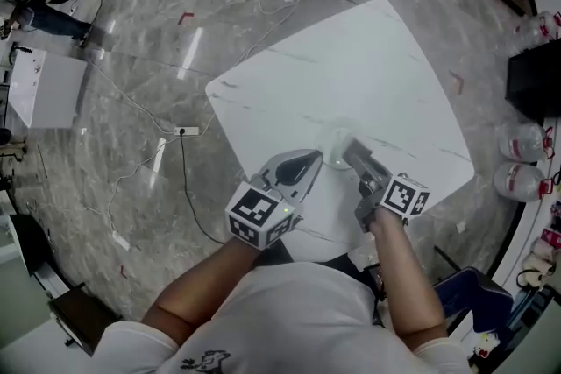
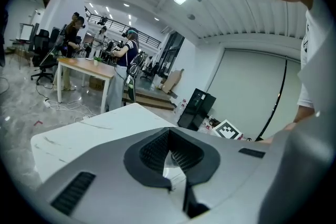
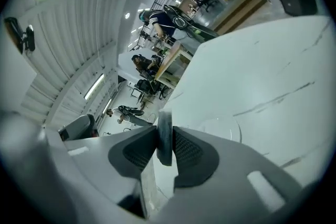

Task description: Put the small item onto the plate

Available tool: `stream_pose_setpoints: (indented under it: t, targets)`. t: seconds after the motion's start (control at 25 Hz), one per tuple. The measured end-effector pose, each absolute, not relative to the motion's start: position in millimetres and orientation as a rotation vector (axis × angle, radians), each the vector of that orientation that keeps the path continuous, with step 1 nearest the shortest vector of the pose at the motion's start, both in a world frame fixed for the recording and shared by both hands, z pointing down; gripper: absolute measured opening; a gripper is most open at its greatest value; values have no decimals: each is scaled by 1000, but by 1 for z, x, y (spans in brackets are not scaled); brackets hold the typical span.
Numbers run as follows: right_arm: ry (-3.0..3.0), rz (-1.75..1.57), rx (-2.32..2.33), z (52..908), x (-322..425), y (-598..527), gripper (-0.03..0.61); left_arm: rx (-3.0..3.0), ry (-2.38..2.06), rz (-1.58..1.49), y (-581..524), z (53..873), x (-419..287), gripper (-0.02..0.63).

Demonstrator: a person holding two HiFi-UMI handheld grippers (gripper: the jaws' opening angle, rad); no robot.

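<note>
Right gripper [image 3: 165, 140] clamped on small thin grey flat item [image 3: 164, 122]. Pads pressing both flat faces, nothing loose. Item stands edge-on between the jaws, long axis running up and out past the tips in the right gripper view. Not on the plate yet, carried in the grip near the person's edge of the white marble-veined table [image 1: 351, 66].

Round clear glass plate [image 3: 224, 128] lying flat on the table, empty as far as visible, faint and hard to pick out against the white top.

Key relation: plate just ahead of the right gripper's tips and slightly off to one side. That means right of the jaws in the right gripper view and a little left of them in the head view, where the tips look to overlap the plate's near rim. Height of item above the plate not readable.

Left gripper [image 2: 169, 136] closed, tips together, nothing between them, only tabletop showing through the gap behind the tips. Sits just beside the plate's left rim in the head view, pointing at it. Both grippers close to the plate, but the right one carries the item, so the placing falls to it.

Judged step: final approach before placing. Likely needs a short shift over the plate centre, a wrist roll to bring a flat face down, a lowering, then release. Risk: if let go edge-on, the item could tip or roll off the glass.
</note>
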State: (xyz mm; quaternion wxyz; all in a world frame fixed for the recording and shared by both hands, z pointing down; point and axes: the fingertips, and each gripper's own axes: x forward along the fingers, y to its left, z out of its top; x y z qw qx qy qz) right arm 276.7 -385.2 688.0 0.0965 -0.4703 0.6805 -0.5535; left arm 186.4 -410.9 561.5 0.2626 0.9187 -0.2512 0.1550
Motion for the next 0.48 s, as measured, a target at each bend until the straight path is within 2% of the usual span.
stream_pose_setpoints:
  t: [0.48]
  targets:
    - [1908,-1890,-1286,767,270,-402,92,2372,-742,424,-429,619,184,6]
